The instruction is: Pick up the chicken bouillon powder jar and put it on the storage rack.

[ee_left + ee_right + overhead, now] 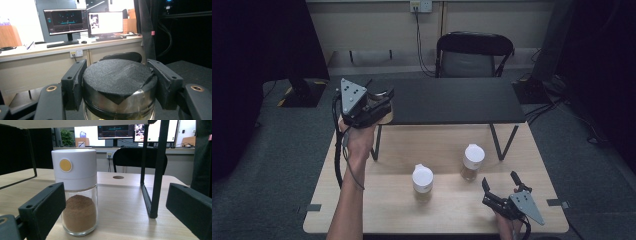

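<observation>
Above the black shelf (452, 100), left gripper (379, 102) raised, jaws clamping a jar (120, 87), right gripper (502, 187) low, jaws apart.

Left gripper (379, 102): raised on an extended forearm, body level, jaws clamped on a jar (119, 87). Right gripper (501, 184): held low near the bench's (382, 210) front edge, jaws wide apart, nothing gripped.

black-capped jar (120, 85) — clamped, raised

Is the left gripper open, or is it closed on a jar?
Closed on a jar. In the left gripper view both pads press the sides of a black-topped jar; the left gripper holds it raised beside the black shelf.
</observation>
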Demonstrator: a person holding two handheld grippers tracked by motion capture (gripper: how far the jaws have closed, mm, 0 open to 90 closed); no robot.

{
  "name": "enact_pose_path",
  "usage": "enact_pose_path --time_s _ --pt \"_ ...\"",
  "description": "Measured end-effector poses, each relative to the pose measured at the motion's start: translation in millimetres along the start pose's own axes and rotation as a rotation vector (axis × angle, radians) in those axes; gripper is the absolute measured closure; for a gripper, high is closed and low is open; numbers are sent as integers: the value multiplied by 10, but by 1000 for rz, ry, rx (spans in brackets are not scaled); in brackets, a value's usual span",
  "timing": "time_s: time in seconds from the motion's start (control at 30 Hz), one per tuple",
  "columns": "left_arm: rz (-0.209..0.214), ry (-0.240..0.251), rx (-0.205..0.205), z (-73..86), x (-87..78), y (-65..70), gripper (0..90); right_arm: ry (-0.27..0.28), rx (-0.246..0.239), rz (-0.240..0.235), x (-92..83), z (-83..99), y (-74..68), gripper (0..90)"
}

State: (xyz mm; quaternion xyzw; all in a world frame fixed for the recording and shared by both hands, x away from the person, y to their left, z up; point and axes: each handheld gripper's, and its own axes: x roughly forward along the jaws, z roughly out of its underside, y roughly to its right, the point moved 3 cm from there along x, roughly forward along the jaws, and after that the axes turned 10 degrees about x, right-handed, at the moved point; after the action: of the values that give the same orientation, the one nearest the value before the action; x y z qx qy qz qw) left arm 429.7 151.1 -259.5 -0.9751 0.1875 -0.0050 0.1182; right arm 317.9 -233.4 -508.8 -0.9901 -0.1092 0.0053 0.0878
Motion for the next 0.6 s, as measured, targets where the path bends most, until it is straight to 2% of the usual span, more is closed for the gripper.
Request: enact_pose_path --time_s 0.23,0.3,0.5,0.6 --pt "-29 3 -6 54 151 -22 349 -1 0 -3 0 0 0 16" --pt "-27 -10 -16 73 199 -39 349 -1 0 -4 0 0 0 16" --pt "-39 -45 9 136 320 -27 349 -1 0 -4 -1 0 0 16" --pt "-47 -40 11 145 333 -12 349 -2 0 -6 -1 0 0 16"
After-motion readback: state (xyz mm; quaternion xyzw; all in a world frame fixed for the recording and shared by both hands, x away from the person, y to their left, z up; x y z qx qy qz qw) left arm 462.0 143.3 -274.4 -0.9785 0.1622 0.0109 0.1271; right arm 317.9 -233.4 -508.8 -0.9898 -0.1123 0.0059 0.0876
